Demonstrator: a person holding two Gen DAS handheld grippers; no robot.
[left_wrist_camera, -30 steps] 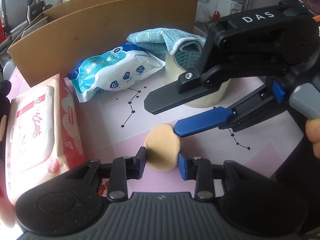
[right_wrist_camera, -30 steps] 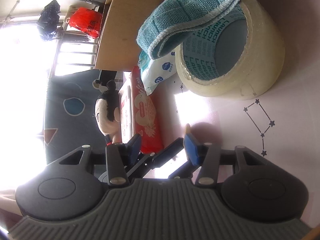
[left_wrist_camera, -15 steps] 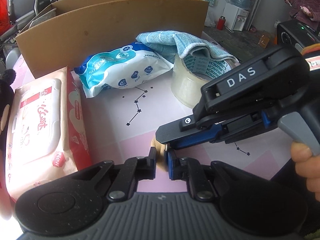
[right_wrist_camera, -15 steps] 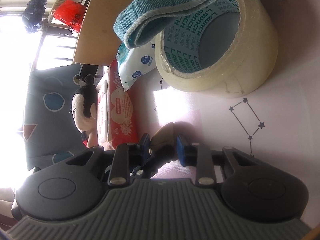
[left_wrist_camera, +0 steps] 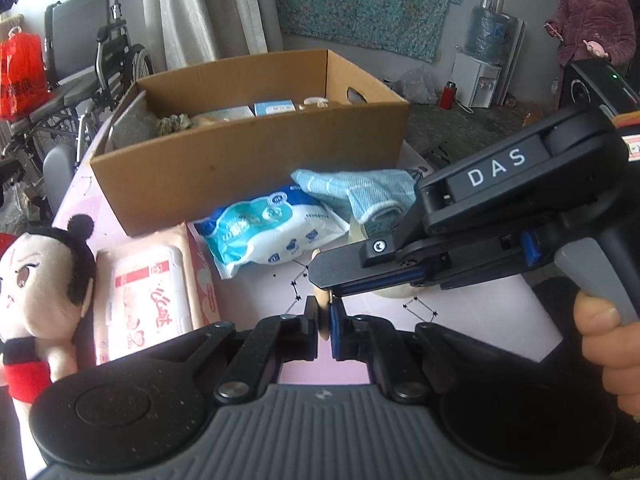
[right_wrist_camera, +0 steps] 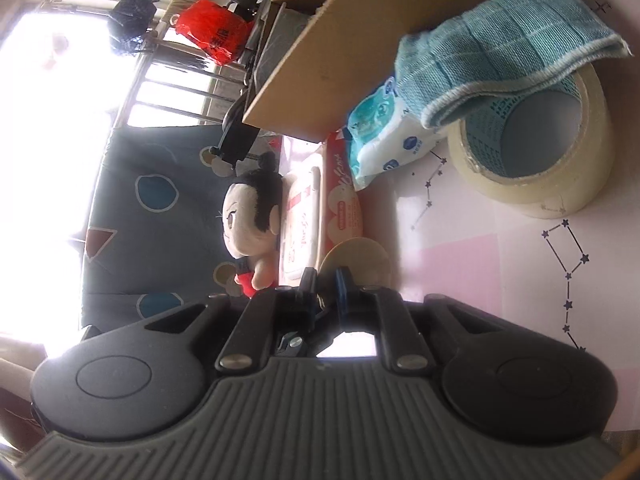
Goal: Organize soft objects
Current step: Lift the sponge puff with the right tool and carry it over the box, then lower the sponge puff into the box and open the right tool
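Tan sponge pad pinched from both sides, above pink surface. Left gripper jaws clenched on its edge; right gripper jaws clamped on it too. Behind: blue wipes pack, teal cloth draped over tape roll, cardboard box.

A second ago my fingers stood open around the beige sponge disc lying on the desk. Now my left gripper and right gripper have both closed on it and lifted it off the desk.
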